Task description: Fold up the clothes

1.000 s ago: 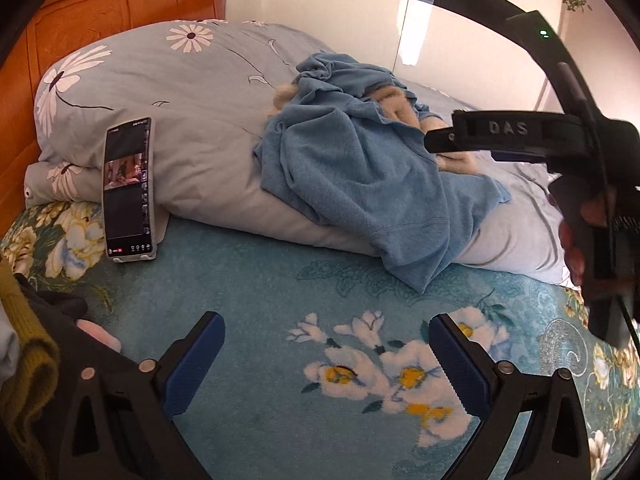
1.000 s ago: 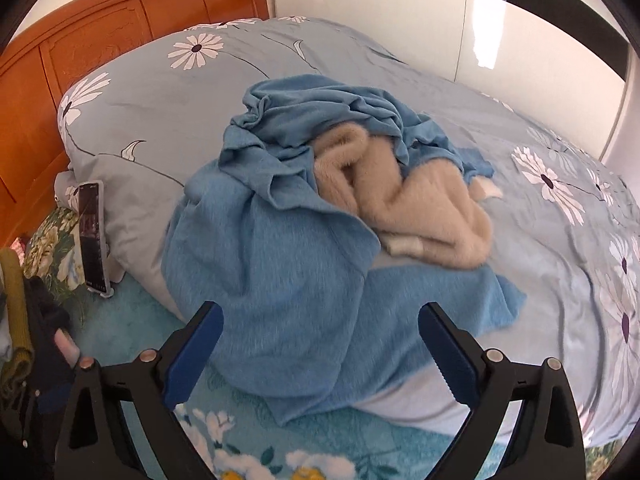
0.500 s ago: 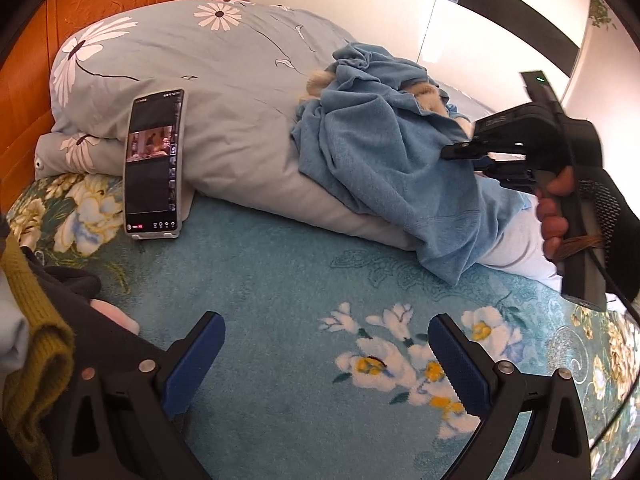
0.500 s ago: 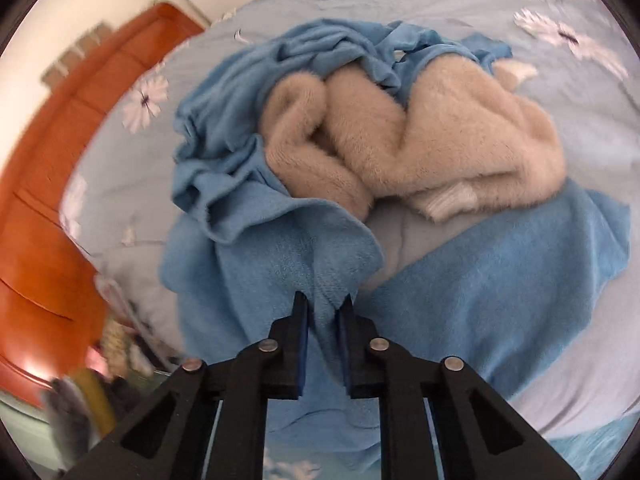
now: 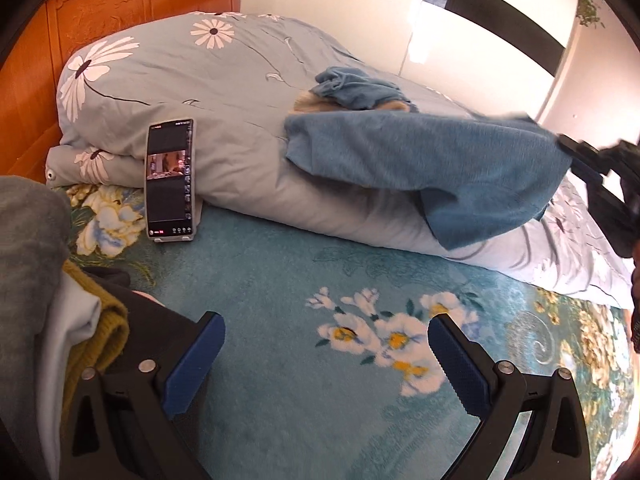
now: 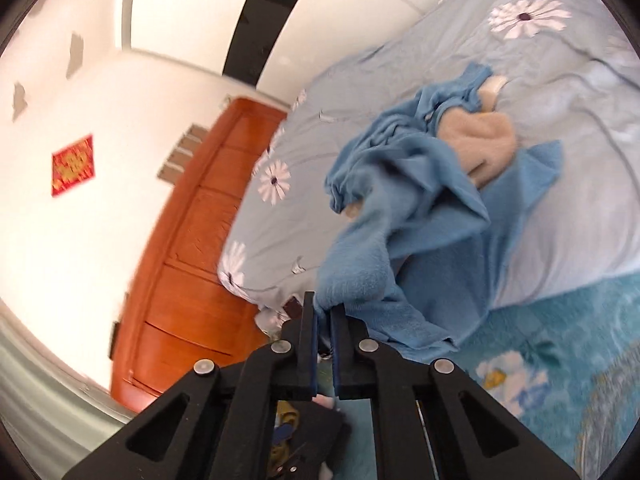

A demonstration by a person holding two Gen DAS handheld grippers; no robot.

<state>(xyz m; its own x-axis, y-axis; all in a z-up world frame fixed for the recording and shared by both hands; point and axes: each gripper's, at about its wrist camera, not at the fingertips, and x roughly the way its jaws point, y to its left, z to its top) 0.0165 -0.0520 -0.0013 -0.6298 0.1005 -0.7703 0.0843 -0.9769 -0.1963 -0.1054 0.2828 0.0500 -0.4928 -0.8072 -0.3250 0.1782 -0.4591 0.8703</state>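
Blue knit fabric, the blue garment (image 6: 404, 216), is pinched at one edge between the jaws of the right gripper (image 6: 323, 314), which are pressed nearly together on a bunched fold of it. From that fold the cloth rises and stretches back to the grey-blue duvet (image 6: 560, 92), where the rest of it lies crumpled around a beige fleece garment (image 6: 478, 140). A lower flap hangs just right of the jaws, over the duvet's edge toward the teal floral bedspread (image 6: 560, 344).

From the left wrist view the blue garment (image 5: 420, 156) is pulled out as a taut band across the front of the duvet (image 5: 208, 80), its right end held at the right gripper (image 5: 576, 152), which shows blurred at the frame's right edge. A corner droops below the band against the duvet's side.

Well short of the cloth, the left gripper (image 5: 324, 356) hangs over the bedspread (image 5: 280, 280) with its jaws spread wide and nothing between them. Left of it is a stack of folded clothes (image 5: 52, 280) in grey, pale blue and mustard. A phone (image 5: 170, 180) with a lit screen leans upright against the duvet's folded edge. A wooden headboard (image 5: 120, 8) stands behind.
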